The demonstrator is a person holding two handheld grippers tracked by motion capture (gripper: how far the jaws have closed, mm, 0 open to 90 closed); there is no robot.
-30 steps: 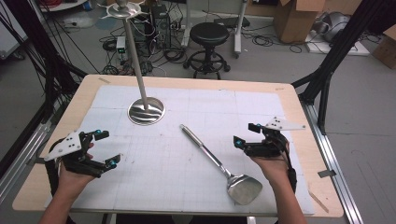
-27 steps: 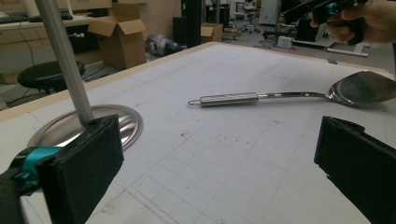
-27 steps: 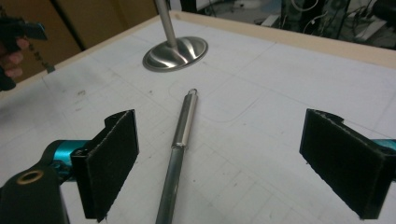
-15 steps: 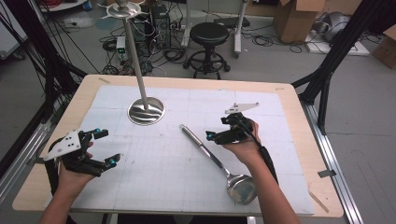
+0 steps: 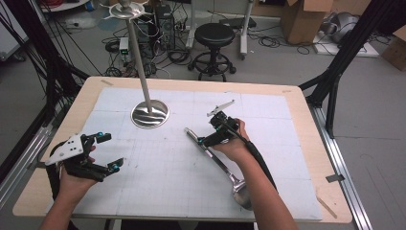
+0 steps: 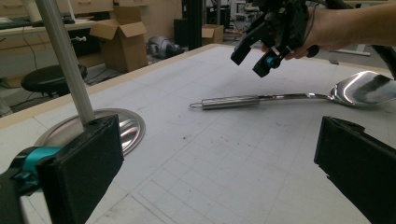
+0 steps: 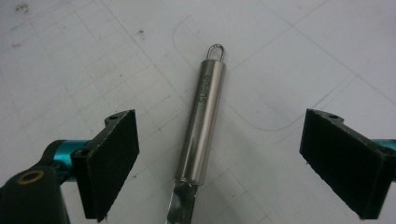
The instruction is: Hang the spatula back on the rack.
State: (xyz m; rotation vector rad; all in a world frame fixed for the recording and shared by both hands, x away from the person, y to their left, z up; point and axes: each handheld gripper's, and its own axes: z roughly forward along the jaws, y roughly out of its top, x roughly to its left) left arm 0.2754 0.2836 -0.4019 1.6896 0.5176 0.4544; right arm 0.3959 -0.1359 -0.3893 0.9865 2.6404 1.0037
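steel ladle [image 5: 218,160] lies flat on the white gridded mat [image 5: 287,120], its handle end pointing toward the round base of the metal stand [image 5: 150,113] and its bowl on the far side from that stand. right gripper [image 5: 212,134] hovers just above the ladle's handle, jaws spread wide with one on either side, touching nothing. left gripper [image 5: 109,151], well apart from the ladle, is also wide open and empty.
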